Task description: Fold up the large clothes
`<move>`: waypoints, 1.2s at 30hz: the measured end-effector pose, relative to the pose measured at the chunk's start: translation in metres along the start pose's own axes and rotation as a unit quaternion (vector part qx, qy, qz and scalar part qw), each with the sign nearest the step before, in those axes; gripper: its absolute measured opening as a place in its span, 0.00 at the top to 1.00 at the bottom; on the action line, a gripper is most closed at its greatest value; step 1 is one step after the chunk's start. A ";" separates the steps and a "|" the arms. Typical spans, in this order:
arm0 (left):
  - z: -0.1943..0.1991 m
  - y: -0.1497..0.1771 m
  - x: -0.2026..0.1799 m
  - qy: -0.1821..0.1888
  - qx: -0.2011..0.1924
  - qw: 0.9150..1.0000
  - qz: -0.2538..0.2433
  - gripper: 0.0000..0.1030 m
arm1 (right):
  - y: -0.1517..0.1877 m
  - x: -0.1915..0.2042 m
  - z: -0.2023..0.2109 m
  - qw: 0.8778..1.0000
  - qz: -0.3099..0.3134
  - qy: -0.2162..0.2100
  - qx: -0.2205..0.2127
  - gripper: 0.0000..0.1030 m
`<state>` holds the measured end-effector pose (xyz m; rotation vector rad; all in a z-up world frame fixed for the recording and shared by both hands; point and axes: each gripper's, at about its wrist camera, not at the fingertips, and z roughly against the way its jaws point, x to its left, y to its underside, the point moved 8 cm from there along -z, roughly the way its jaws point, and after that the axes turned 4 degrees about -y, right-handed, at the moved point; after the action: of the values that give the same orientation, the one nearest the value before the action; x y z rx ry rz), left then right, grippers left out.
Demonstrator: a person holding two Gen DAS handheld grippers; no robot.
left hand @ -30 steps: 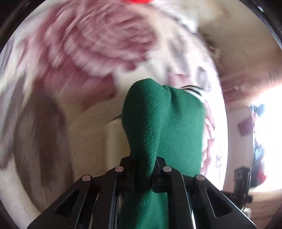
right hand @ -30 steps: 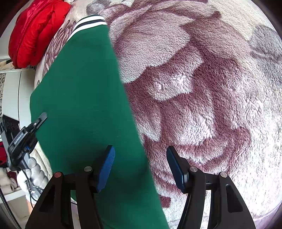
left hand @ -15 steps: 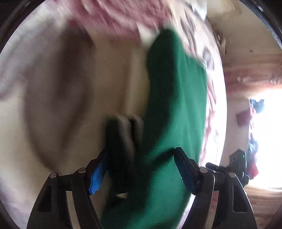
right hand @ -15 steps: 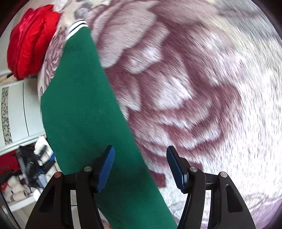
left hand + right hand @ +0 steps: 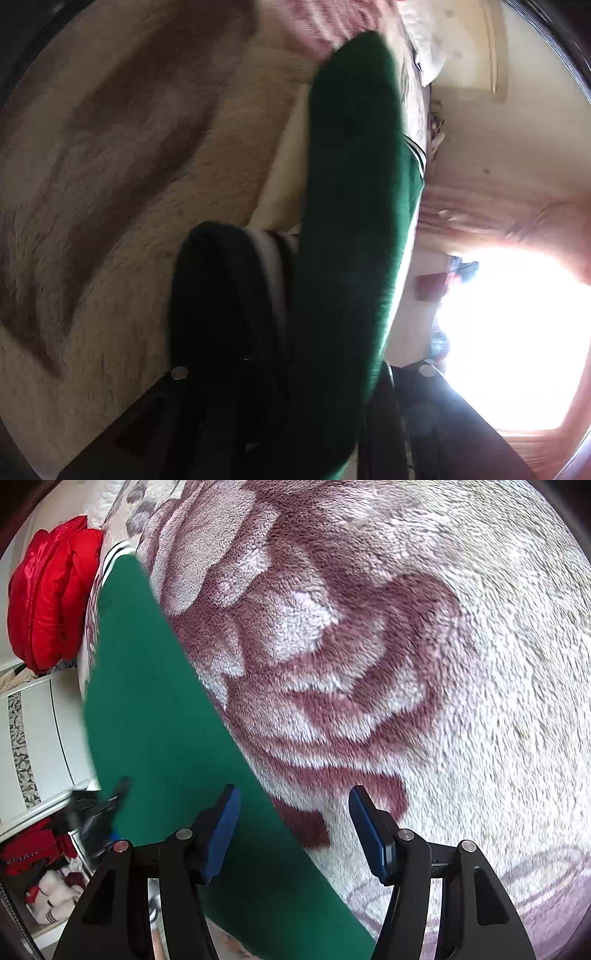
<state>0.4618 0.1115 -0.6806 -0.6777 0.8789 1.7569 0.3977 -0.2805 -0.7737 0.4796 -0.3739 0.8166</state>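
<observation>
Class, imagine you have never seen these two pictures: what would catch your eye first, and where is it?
First, the green garment: it runs as a long diagonal band down the left of the right wrist view and fills the middle of the left wrist view, lying between the closing jaws of the left gripper. Next, the plush blanket with its big dark-pink rose under the open right gripper. Last, a bright red puffer jacket at top left.

Left tongs [image 5: 295,387] — wide half a second ago, closing again around green garment [image 5: 351,221].
</observation>
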 end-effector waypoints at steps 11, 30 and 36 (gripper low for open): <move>0.098 0.072 -0.025 -0.210 -0.080 0.969 -0.104 0.44 | 0.102 -0.037 0.048 1.000 0.024 0.002 0.017 0.38; 0.104 0.294 0.192 -0.535 -0.091 0.837 -0.075 0.00 | 0.339 -0.143 0.046 0.987 0.032 0.106 0.120 0.38; 0.116 0.289 0.204 -0.486 -0.098 0.867 -0.047 0.00 | 0.353 -0.145 0.037 0.988 0.048 0.109 0.101 0.38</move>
<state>0.1173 0.2518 -0.7013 0.1004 -0.0349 1.7913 0.0316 -0.1798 -0.7221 0.5578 -0.1113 0.9967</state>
